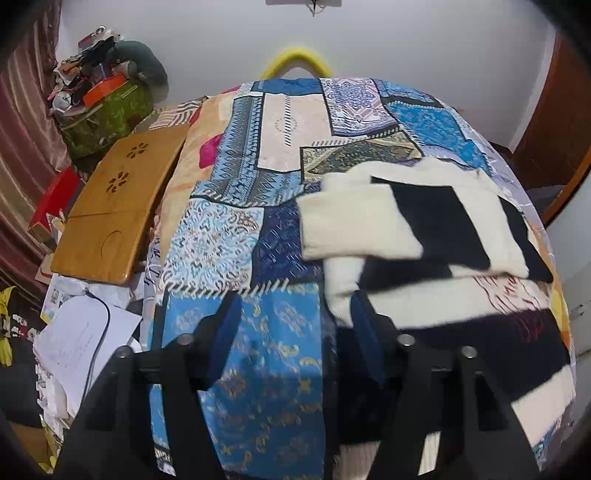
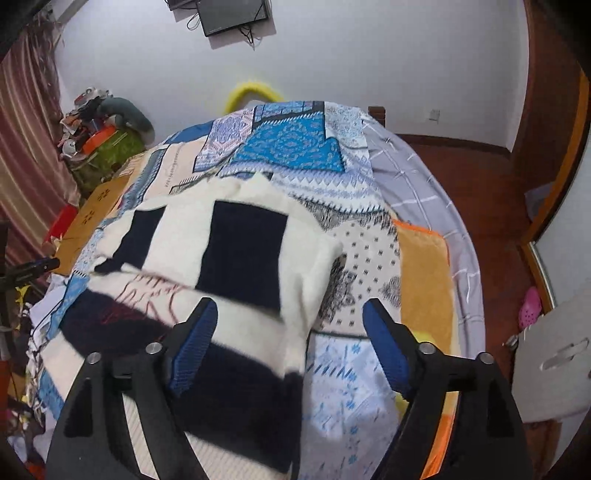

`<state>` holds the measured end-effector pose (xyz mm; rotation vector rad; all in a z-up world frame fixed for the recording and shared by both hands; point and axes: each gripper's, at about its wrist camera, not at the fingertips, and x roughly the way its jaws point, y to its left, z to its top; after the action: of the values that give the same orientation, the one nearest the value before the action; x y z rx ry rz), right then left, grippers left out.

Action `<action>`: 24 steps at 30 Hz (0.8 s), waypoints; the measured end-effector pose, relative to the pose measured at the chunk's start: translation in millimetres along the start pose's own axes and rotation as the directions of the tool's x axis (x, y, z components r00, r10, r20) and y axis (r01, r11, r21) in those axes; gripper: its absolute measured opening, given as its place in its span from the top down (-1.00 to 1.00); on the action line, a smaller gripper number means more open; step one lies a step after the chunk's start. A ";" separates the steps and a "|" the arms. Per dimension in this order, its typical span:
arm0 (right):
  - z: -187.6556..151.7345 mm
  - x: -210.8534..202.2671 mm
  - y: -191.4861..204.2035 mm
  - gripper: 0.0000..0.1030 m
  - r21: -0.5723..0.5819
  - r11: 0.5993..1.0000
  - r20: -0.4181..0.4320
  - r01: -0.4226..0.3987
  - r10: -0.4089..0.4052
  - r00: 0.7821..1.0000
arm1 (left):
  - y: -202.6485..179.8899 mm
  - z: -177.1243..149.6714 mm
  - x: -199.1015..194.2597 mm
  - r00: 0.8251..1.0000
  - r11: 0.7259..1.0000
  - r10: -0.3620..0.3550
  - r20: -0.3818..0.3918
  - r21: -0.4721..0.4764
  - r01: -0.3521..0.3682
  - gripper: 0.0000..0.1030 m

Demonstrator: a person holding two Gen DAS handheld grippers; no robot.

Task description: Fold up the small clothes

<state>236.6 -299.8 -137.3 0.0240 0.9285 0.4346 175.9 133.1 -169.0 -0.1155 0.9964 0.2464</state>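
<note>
**Observer:** What have you got on the cameras?

**Operator:** From where I sit, both wrist views look down onto a bed under a patchwork bedspread (image 1: 236, 236) of blue, cream and patterned squares. The task's thing, a cream and black striped sweater (image 1: 424, 229), lies on the bedspread. In the left view it fills the right half of the picture; in the right view it sits centre-left (image 2: 236, 251).

**Observer:** Is it folded?

**Operator:** Partly. I see both sleeves laid across the body, cream cuffs and black bands overlapping the stripes below. There is some red lettering on one pale stripe, too blurred for me to read.

**Observer:** And the grippers?

**Operator:** My left gripper (image 1: 293, 325) has its jaws apart, with only bedspread between the blue pads; the right-hand pad is at the sweater's edge, but I can't tell if it touches. My right gripper (image 2: 290, 328) stands wide, hanging over the sweater's right edge, nothing pinched.

**Observer:** Anything else around?

**Operator:** A wooden lap tray (image 1: 114, 210) lies at the bed's left side, loose papers (image 1: 81, 339) beside it, and a cluttered green bag (image 1: 107, 118) by the curtain. A yellow curved thing (image 1: 295, 61) shows behind the bed's far end, and a dark screen (image 2: 232, 14) hangs on the wall.
</note>
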 end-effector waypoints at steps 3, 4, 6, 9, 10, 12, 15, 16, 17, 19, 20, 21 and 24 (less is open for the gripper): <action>-17.3 9.5 2.4 -0.53 0.026 0.999 -0.052 -0.033 0.034 0.998 | -3.9 -10.6 -1.5 0.999 1.000 -0.023 -0.021 0.001 0.023 -0.29; -22.2 14.7 2.3 -0.53 0.039 0.998 -0.073 -0.038 0.041 0.996 | -5.3 -14.6 0.6 0.999 1.000 -0.028 -0.039 0.001 0.028 -0.33; -33.7 29.1 0.4 -0.53 0.065 0.997 -0.124 -0.039 0.047 0.991 | -7.5 -22.0 6.0 0.997 0.999 -0.033 -0.066 -0.004 0.033 -0.35; -52.7 54.5 -2.0 -0.53 0.105 0.993 -0.209 -0.055 0.076 0.975 | -8.1 -32.2 16.7 0.992 0.999 -0.048 -0.114 -0.022 0.046 -0.35; -56.8 60.8 -3.6 -0.53 0.117 0.991 -0.228 -0.058 0.084 0.970 | -8.1 -36.2 21.4 0.989 0.998 -0.064 -0.134 -0.035 0.060 -0.35; -67.5 74.1 -6.4 -0.53 0.139 0.989 -0.268 -0.056 0.092 0.959 | -8.8 -42.7 28.2 0.983 0.996 -0.084 -0.161 -0.051 0.077 -0.35; -73.1 81.1 -9.3 -0.53 0.186 0.979 -0.262 -0.083 0.131 0.956 | -13.6 -51.2 39.0 0.975 0.994 -0.105 -0.198 -0.059 0.095 -0.35; -73.6 81.8 -10.6 -0.53 0.201 0.975 -0.260 -0.091 0.142 0.955 | -15.6 -52.7 42.2 0.971 0.993 -0.114 -0.208 -0.061 0.103 -0.35; -73.7 83.1 -11.9 -0.53 0.216 0.971 -0.259 -0.099 0.155 0.953 | -17.6 -53.9 46.0 0.968 0.991 -0.126 -0.218 -0.063 0.114 -0.35; -74.5 83.8 -11.6 -0.53 0.224 0.969 -0.254 -0.109 0.166 0.953 | -21.1 -55.1 50.6 0.965 0.988 -0.146 -0.220 -0.075 0.132 -0.35; -75.7 84.0 -10.8 -0.48 0.226 0.967 -0.251 -0.115 0.172 0.953 | -22.0 -54.6 52.1 0.963 0.987 -0.154 -0.219 -0.084 0.139 -0.35; -77.0 84.4 -9.4 -0.36 0.230 0.965 -0.248 -0.128 0.185 0.951 | -22.6 -54.2 53.6 0.961 0.983 -0.172 -0.215 -0.098 0.154 -0.35; -77.6 82.8 -4.8 -0.05 0.239 0.956 -0.240 -0.169 0.226 0.944 | -23.2 -53.1 57.0 0.944 0.965 -0.247 -0.217 -0.144 0.220 -0.07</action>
<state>220.9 -286.2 -248.9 0.2656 1.2416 0.5310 168.1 108.3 -246.0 -0.3759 1.1909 0.0733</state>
